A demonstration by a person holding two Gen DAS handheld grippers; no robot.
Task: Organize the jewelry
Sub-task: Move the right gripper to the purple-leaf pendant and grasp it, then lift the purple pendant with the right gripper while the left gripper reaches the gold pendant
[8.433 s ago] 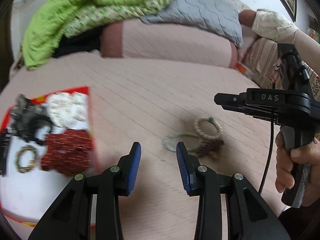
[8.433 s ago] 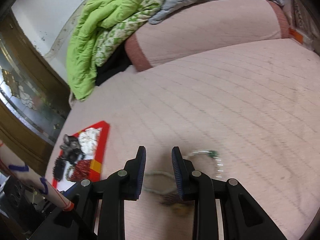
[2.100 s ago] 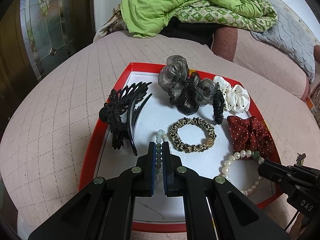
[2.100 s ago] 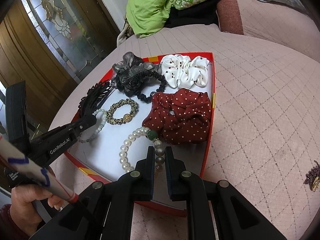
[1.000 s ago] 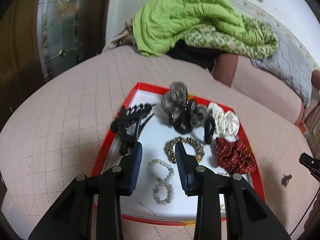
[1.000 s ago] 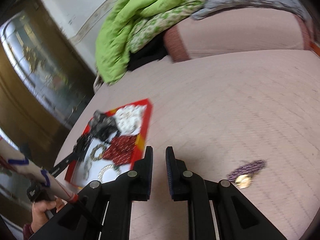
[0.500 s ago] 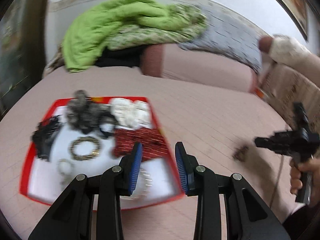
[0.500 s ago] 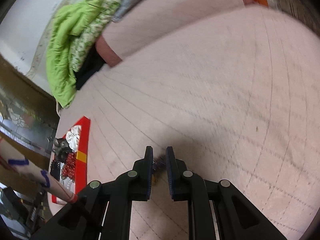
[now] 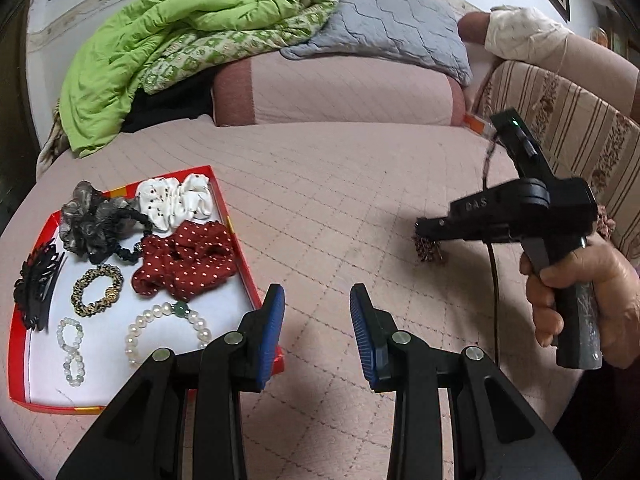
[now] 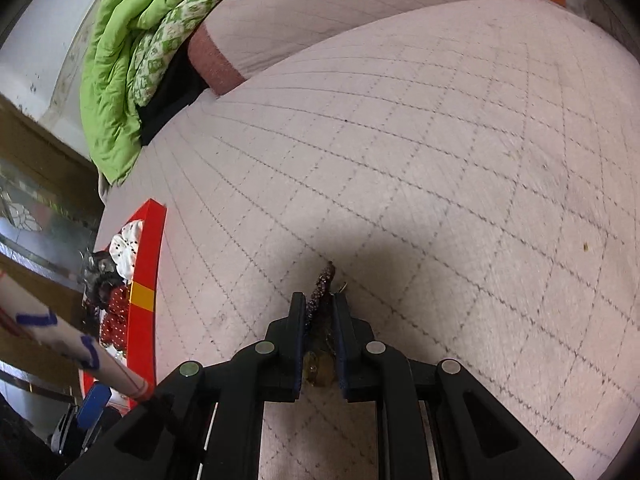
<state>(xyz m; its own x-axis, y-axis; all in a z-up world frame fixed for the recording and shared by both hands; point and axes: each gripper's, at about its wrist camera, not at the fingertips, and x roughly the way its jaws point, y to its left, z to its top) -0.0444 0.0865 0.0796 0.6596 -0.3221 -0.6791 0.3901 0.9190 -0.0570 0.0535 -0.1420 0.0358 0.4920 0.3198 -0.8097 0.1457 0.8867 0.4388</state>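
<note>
Most jewelry is already laid in the tray [image 9: 244, 264] at the bed's left edge. Last piece, a brooch [image 10: 322, 292], is clamped by the right gripper [image 10: 320, 320] mid-bed. Left gripper [image 9: 317, 320] is held open, empty.

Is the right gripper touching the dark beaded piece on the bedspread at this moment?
Touching. In the right wrist view the right gripper has both pads closed against the dark beaded piece, which sticks out past its tips over the bedspread.
</note>
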